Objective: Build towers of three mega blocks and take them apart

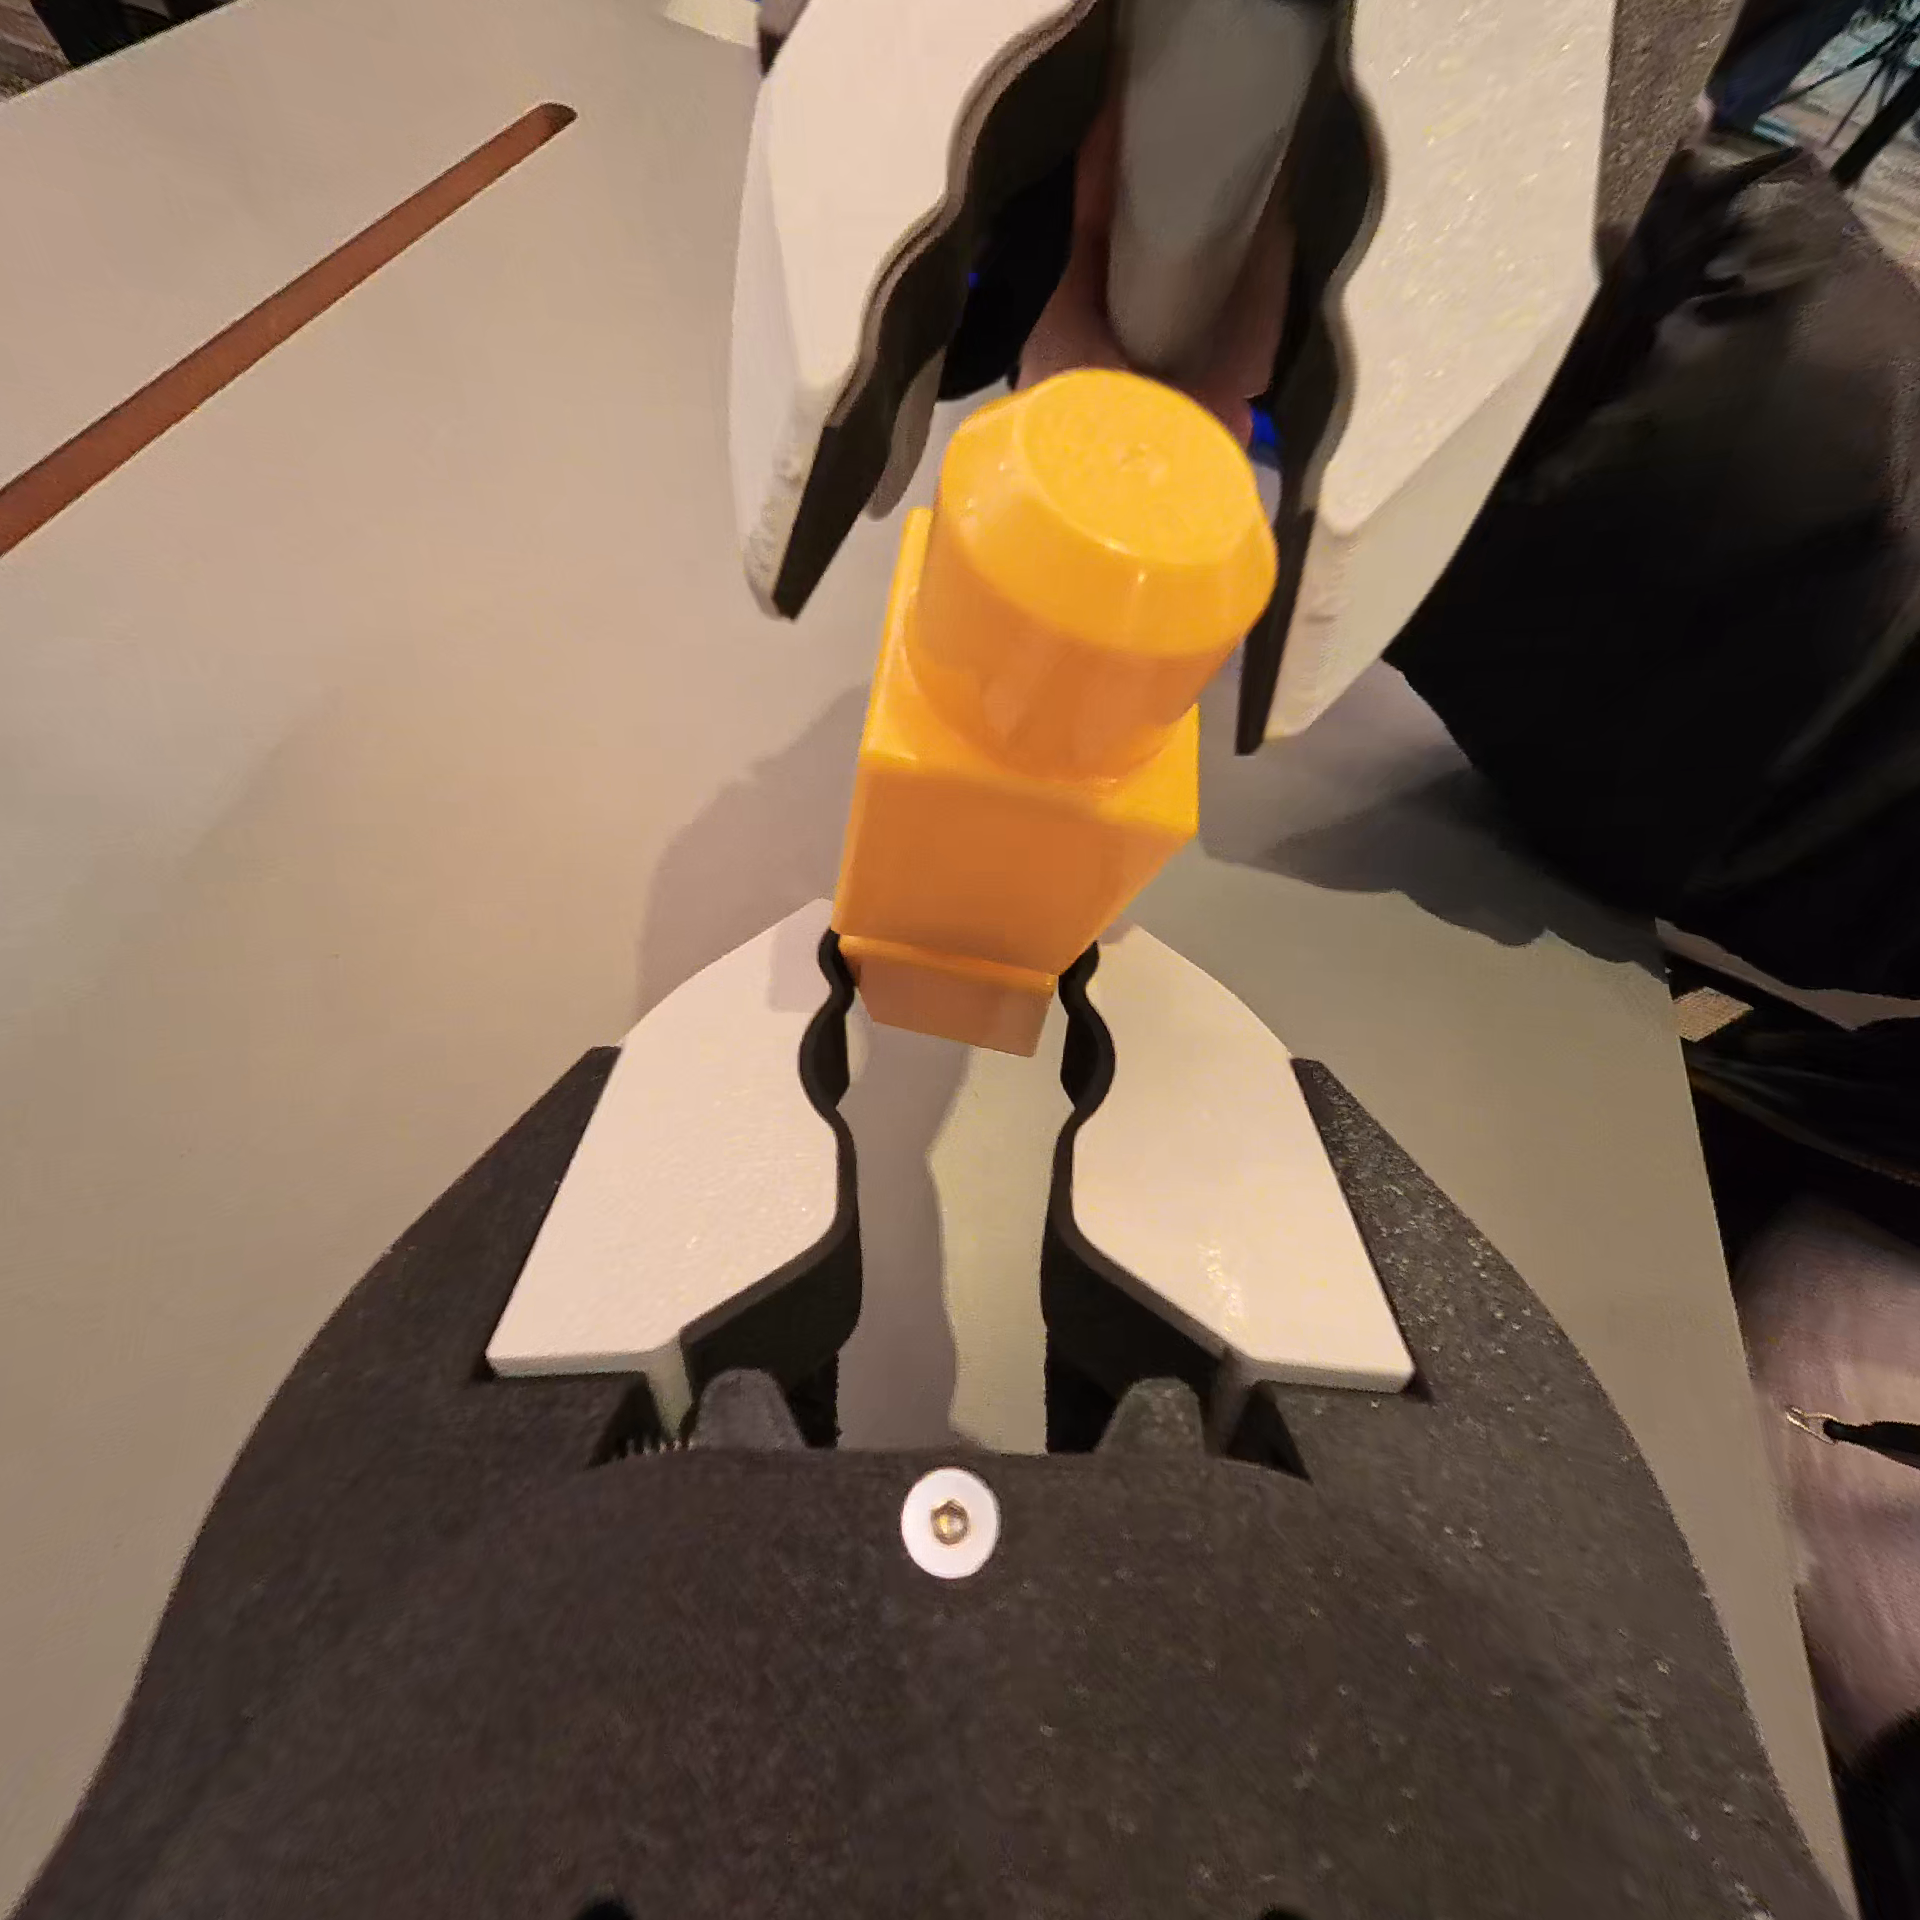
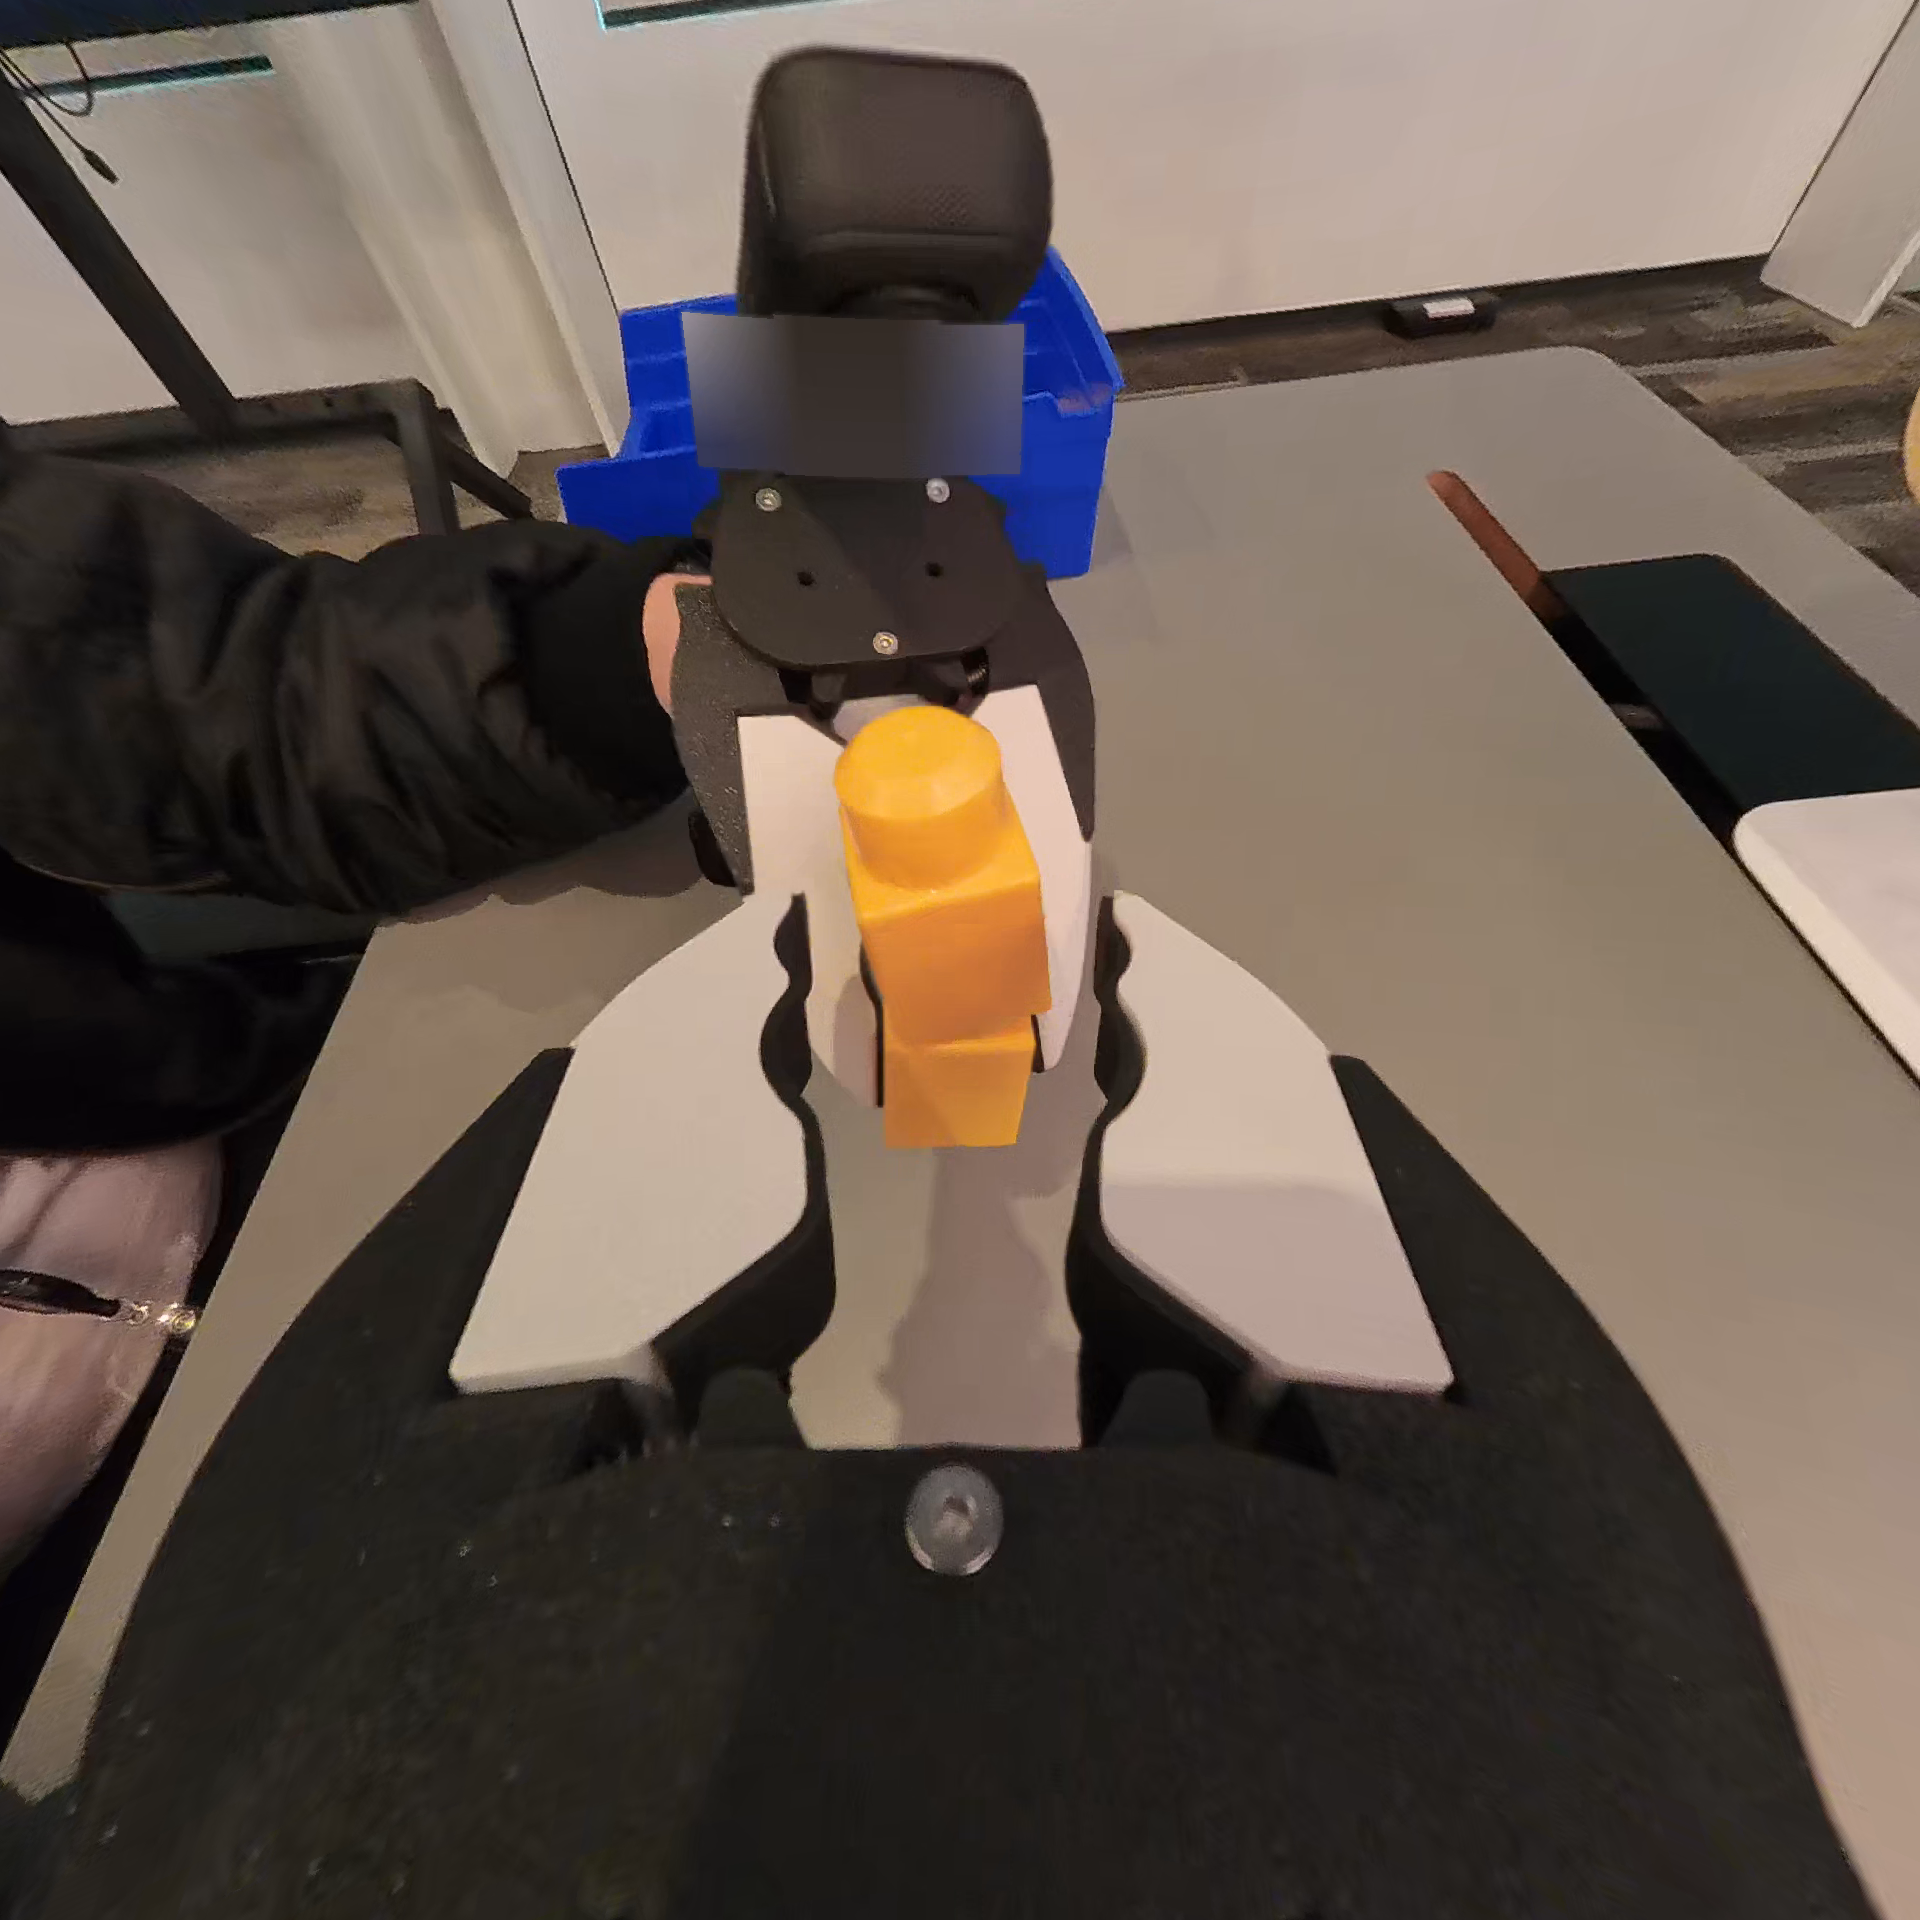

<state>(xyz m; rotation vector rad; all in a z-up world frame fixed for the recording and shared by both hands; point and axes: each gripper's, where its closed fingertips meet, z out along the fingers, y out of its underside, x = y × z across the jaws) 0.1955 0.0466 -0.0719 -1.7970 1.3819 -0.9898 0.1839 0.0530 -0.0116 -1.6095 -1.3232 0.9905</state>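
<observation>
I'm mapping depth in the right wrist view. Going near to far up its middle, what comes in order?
Right gripper → yellow block stack → left gripper → blue bin → carpeted floor

Two stacked orange blocks (image 1: 1023, 790) of smooth, glossy plastic, with soft highlights on the round stud; the left gripper (image 1: 961, 961) has smooth white plastic fingers (image 1: 707, 1174) with a faint sheen, lined with matt black rubbery pads, set in a rough, grainy black body; a shiny metal screw (image 1: 950, 1524) sits in a white washer; the table (image 1: 364, 675) is smooth, matt grey; a sleeve (image 2: 312, 707) of black quilted cloth with slight sheen; a blue bin (image 2: 1070, 416) of glossy plastic; the floor (image 2: 1714, 353) is speckled carpet.
</observation>
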